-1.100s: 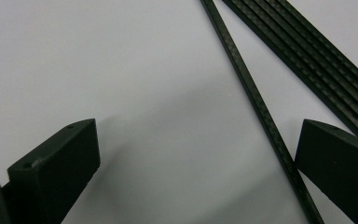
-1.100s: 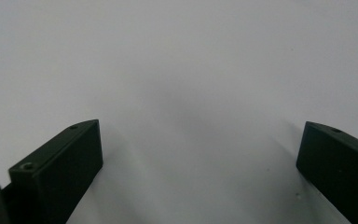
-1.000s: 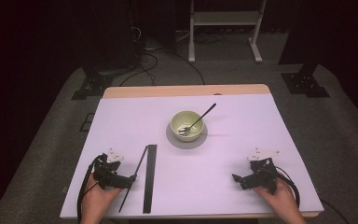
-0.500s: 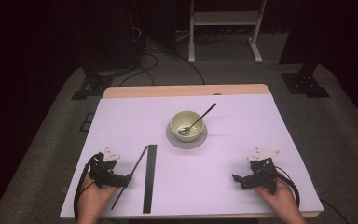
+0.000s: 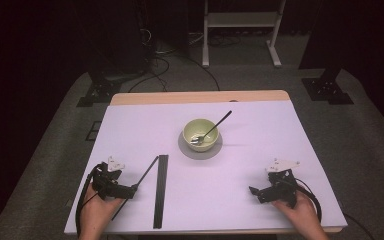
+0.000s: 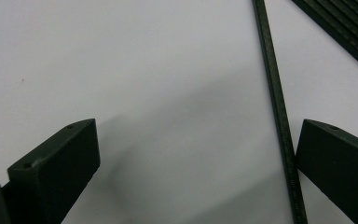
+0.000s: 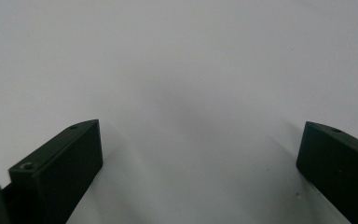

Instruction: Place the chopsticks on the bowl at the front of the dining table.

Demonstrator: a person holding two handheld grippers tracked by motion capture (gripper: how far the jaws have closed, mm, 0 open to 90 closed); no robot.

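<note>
The left gripper (image 5: 130, 191) is held low over the near left part of the white table (image 5: 260, 145), its jaws spread wide and nothing pinched between them. A thin black rod (image 5: 139, 184) is seen lying slantwise on the table, its near stretch passing right at the left gripper's tip; in the left gripper view the same thin black rod (image 6: 278, 107) is shown running just inside the right-hand jaw, close against it, though whether contact is made cannot be told. Just to the right of the rod, a wider flat black strip (image 5: 160, 190) is laid almost straight from near to far, with its ribbed surface caught at the upper right corner of the left gripper view (image 6: 342, 32). The rod's far end is tilted toward the strip's far end, the two near each other there and farther apart nearer the person. The right gripper (image 5: 254, 192) is held over the near right part of the table, well apart from the rod, its jaws likewise spread wide over bare white surface. Farther off, at the middle of the table, a pale green bowl (image 5: 200, 134) is set on a round grey mat (image 5: 186, 150), and a metal spoon (image 5: 211, 129) is leaned inside it, the handle pointing far and right.
</note>
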